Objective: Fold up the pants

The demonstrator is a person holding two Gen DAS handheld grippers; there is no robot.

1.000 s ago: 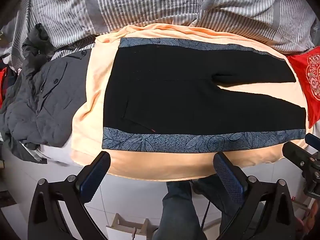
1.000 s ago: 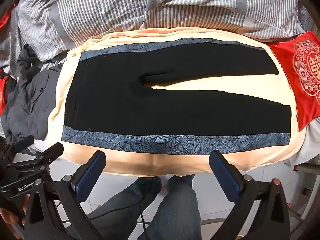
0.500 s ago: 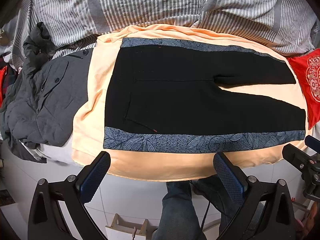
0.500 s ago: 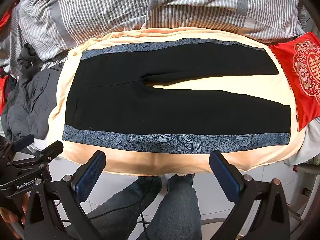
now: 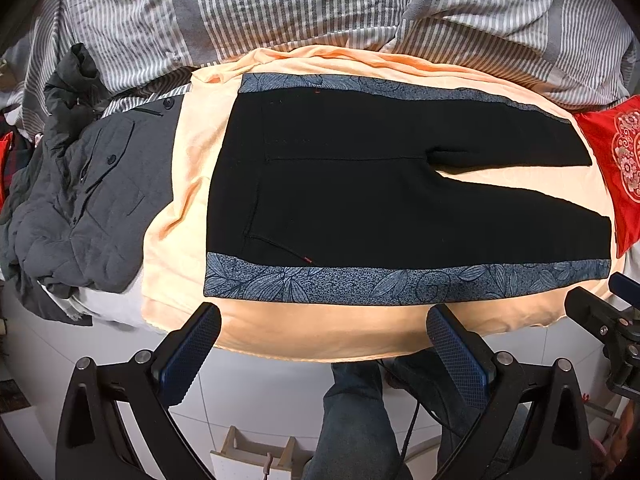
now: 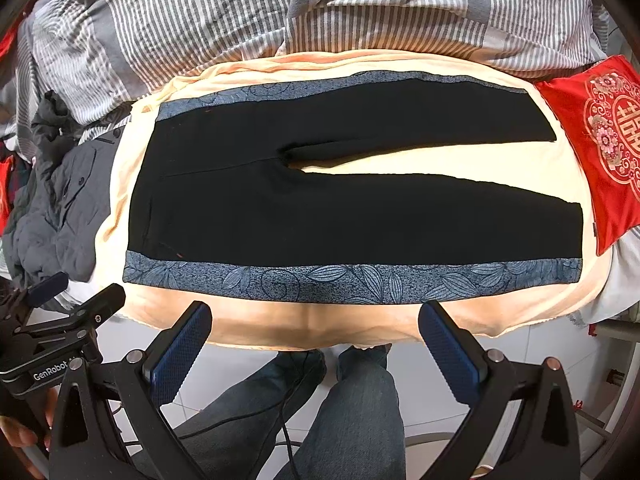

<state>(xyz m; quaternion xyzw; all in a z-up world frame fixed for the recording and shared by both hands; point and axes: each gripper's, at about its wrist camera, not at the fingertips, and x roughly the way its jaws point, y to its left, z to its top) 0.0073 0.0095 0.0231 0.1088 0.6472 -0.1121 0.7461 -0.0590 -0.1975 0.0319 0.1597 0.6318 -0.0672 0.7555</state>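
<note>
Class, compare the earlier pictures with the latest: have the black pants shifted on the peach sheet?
No. The pants lie spread flat in the same place on the peach sheet, their cuffs beside the red cushion as before.

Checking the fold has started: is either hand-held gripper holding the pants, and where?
Nothing held. Both the left and right hand-held gripper hang open, short of the pants.

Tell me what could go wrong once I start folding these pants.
The pants lie on a loose peach sheet, so a pinch at the near patterned edge could also catch the sheet. The far leg runs close to the red cushion and striped bedding, which might snag a fold. Both left tongs and right tongs are open, off the cloth.
</note>
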